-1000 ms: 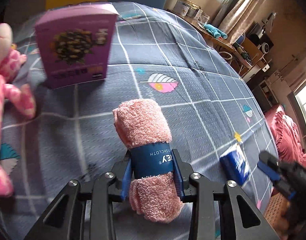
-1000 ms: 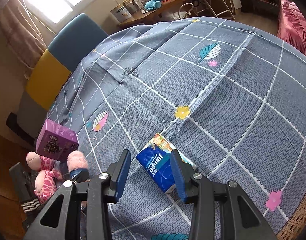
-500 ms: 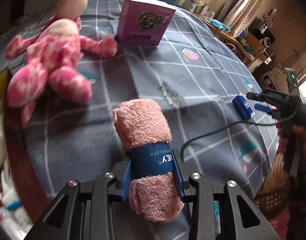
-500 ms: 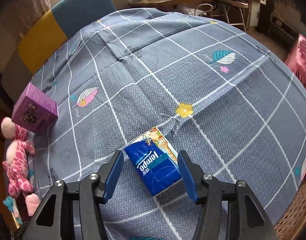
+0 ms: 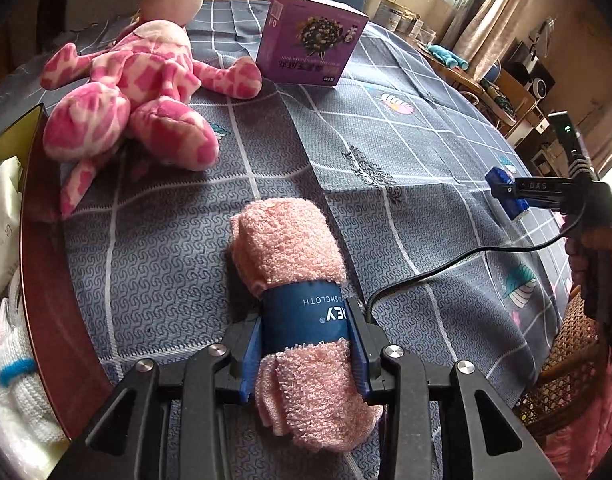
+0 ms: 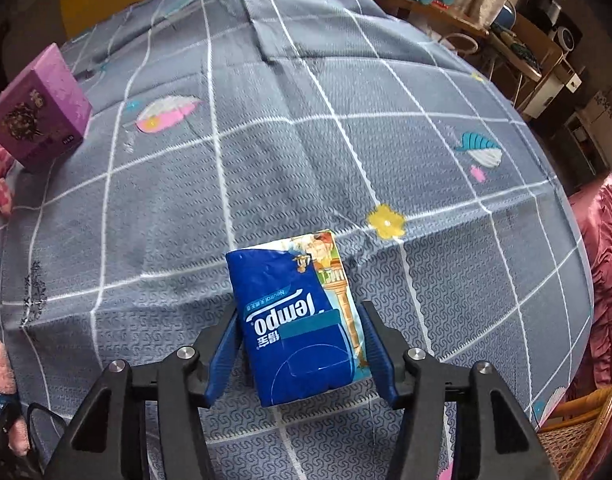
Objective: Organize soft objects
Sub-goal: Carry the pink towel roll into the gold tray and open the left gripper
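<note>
A rolled pink washcloth (image 5: 286, 240) with a dark blue paper band is gripped at the band by my left gripper (image 5: 304, 344), just above the patterned tablecloth near the table's edge. A pink-and-cream plush toy (image 5: 134, 92) lies further back on the left. My right gripper (image 6: 300, 320) points steeply down over a blue Tempo tissue pack (image 6: 290, 292) lying on the cloth. The pack sits between the blue pads, and the jaws are closing, with a thin gap still showing on the left side. The left wrist view shows the right gripper (image 5: 505, 196) held by a hand at far right.
A purple box (image 5: 311, 40) stands upright behind the plush toy. The brown table rim (image 5: 46, 280) runs down the left, with white knitted things (image 5: 10, 380) beyond it. A black cable (image 5: 445, 272) crosses the cloth. A wicker chair (image 5: 565, 380) stands at the right.
My left gripper carried the washcloth back from the purple box toward the table's edge, bringing the plush toy into view. My right gripper rolled, widened and sank around the tissue pack.
</note>
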The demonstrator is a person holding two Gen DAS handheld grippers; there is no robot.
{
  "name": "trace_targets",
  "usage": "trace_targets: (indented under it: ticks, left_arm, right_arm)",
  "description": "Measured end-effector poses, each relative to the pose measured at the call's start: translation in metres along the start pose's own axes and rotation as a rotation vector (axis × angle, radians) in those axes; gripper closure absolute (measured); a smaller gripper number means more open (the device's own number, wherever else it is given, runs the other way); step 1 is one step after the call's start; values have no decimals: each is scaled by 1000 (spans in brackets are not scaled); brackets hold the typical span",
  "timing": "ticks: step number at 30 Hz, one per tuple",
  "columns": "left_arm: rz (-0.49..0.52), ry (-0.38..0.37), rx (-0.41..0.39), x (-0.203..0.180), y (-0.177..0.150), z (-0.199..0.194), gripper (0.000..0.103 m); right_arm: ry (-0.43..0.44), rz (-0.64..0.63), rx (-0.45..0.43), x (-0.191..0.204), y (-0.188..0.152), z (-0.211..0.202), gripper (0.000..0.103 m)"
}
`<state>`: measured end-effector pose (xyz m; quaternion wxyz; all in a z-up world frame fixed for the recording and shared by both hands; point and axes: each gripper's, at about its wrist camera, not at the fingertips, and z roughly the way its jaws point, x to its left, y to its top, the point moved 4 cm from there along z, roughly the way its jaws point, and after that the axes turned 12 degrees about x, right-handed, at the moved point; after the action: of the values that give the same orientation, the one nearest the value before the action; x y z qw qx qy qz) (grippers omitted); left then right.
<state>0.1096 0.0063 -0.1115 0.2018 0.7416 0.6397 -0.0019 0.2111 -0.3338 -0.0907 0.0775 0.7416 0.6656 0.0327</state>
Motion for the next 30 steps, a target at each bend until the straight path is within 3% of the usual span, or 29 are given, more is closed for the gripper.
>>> trace_targets:
  ticks: [5,8,13,20,30]
  left_arm:
    - [-9,14,-20,-1,-2,1,63]
    - [-19,8,-29,0,-2,1,63]
    - [-48,-22,-46,4,-5,0,63]
    - [-53,-7,-58,2,-7,1,63]
    - [-29,49,-83,-4,-7,1,66]
  right_arm:
    - [206,-125,-39,51,-15,-20,45]
    - [255,-185,-22,90,-24,-18,45]
    - [250,-241,43,123,-34,4,45]
    - [137,-312,-31,137,-41,12,45]
    - [138,-310,-27,137,-44,15,45]
